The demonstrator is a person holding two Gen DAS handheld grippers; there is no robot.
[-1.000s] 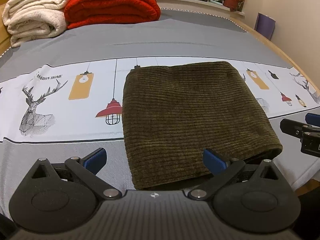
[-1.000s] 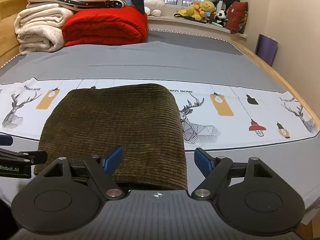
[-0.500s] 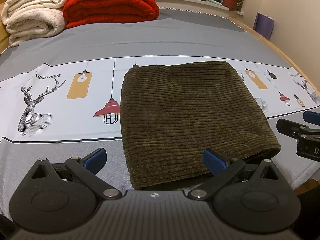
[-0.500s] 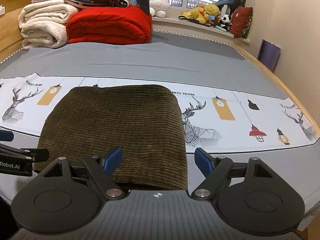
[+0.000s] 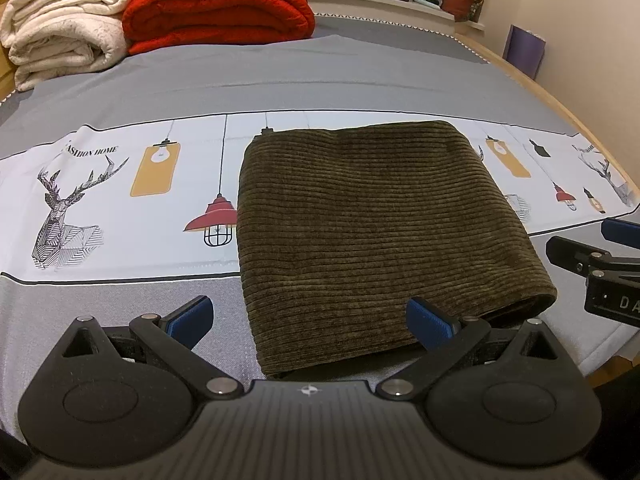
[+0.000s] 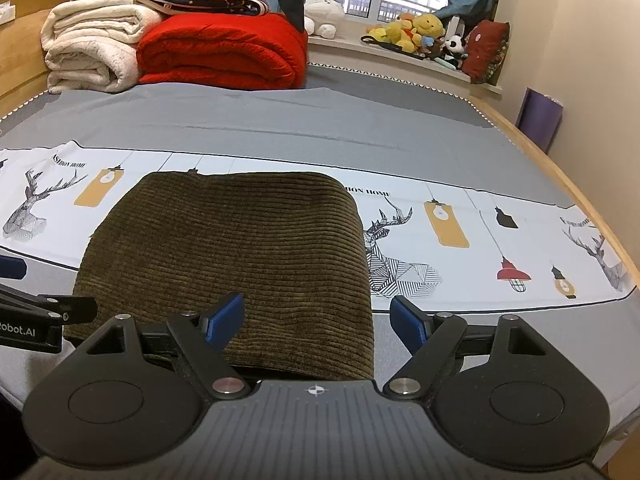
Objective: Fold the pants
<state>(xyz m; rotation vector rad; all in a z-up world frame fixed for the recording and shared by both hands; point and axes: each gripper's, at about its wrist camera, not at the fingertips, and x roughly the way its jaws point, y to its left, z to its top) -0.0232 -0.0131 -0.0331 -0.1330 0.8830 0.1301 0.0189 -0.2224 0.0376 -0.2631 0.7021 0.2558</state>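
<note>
The olive-brown corduroy pants (image 5: pixel 372 224) lie folded into a flat rectangle on the bed; they also show in the right wrist view (image 6: pixel 236 256). My left gripper (image 5: pixel 310 318) is open and empty, held above the pants' near left corner. My right gripper (image 6: pixel 318 318) is open and empty, above the pants' near right corner. Part of the right gripper (image 5: pixel 592 264) shows at the right edge of the left wrist view. Part of the left gripper (image 6: pixel 40 316) shows at the left edge of the right wrist view.
The bed has a grey sheet (image 6: pixel 320 120) and a white printed band (image 5: pixel 100 200) with deer and lamps. Folded cream blankets (image 6: pixel 92 56) and a red blanket (image 6: pixel 224 52) are stacked at the far end. Plush toys (image 6: pixel 416 32) sit on the window ledge. The wooden bed edge (image 6: pixel 560 168) runs along the right.
Both grippers have drawn back and risen slightly from the folded pants. They stay open. The pants have not moved.
</note>
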